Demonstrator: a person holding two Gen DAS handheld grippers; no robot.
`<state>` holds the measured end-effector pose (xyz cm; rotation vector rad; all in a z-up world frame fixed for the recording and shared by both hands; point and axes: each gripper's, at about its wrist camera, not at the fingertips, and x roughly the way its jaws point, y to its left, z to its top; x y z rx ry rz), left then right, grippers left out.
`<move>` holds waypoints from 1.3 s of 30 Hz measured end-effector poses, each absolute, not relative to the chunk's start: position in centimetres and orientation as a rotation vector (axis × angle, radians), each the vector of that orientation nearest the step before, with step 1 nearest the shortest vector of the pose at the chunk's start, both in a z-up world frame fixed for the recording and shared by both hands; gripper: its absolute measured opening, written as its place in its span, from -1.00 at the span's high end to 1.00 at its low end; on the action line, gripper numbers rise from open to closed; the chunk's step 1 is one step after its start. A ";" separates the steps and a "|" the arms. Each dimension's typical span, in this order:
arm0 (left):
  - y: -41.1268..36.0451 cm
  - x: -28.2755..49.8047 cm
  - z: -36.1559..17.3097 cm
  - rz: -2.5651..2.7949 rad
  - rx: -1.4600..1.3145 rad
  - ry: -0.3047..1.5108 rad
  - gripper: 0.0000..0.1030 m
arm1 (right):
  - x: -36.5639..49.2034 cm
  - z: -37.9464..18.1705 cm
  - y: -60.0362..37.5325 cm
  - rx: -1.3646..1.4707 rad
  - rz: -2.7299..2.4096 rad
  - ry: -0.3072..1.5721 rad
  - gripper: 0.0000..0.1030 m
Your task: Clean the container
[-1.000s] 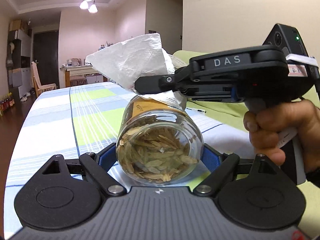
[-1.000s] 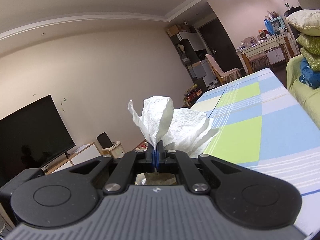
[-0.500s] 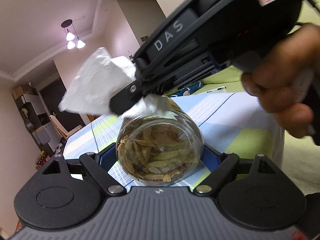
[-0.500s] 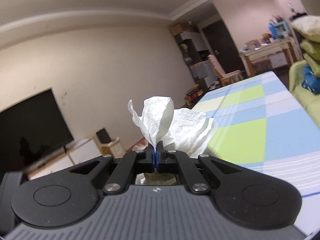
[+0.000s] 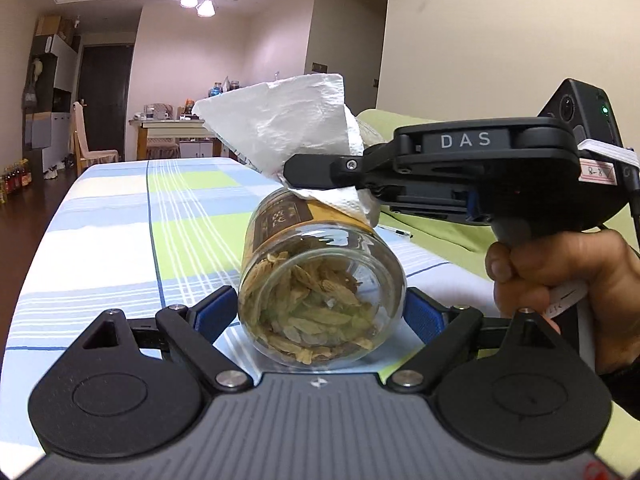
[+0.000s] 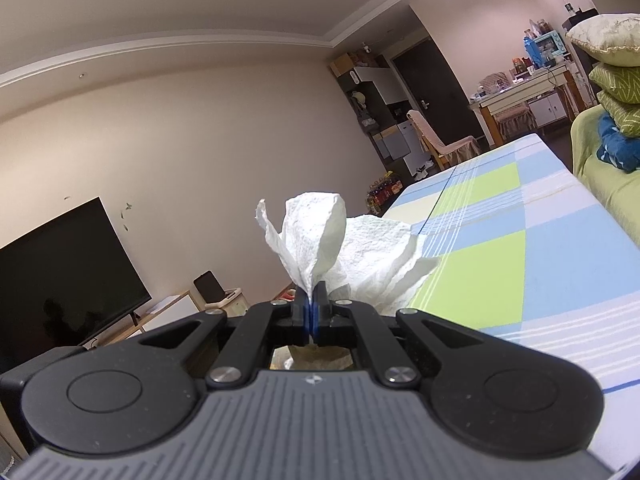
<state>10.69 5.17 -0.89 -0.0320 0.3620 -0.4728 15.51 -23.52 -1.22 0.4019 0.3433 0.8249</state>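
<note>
Your left tongs (image 5: 320, 312) have swung the jar (image 5: 320, 280) back level, still clamping it, while your right tongs (image 6: 311, 312), pinched shut on the paper towel (image 5: 288, 132), keep it against the jar's upper side, so wiping continues.

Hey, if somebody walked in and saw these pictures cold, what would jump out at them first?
Probably the glass jar of dried leaves lying on its side, clamped between the blue pads of the left tongs above the checked tablecloth. Next, the white paper towel pinched in the shut right tongs, pressed onto the jar's labelled far end. A hand grips the right tool's handle at the picture's right edge.
</note>
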 end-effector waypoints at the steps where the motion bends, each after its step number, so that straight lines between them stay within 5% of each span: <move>1: 4.8 10.9 -0.6 -0.470 -0.008 0.358 -0.70 | 15.4 -1.2 -23.5 0.404 0.829 0.346 1.00; 14: -1.8 8.4 -2.8 -0.316 0.561 0.208 -0.69 | 13.6 -0.7 -23.3 0.309 0.873 0.325 1.00; 29: 6.4 2.6 -0.6 -0.469 -0.008 0.325 -0.75 | 14.9 -1.4 -22.9 0.374 0.835 0.325 1.00; 39: 3.8 1.2 -0.4 -0.439 0.206 0.306 -0.69 | 13.1 -1.5 -22.8 0.387 0.867 0.325 1.00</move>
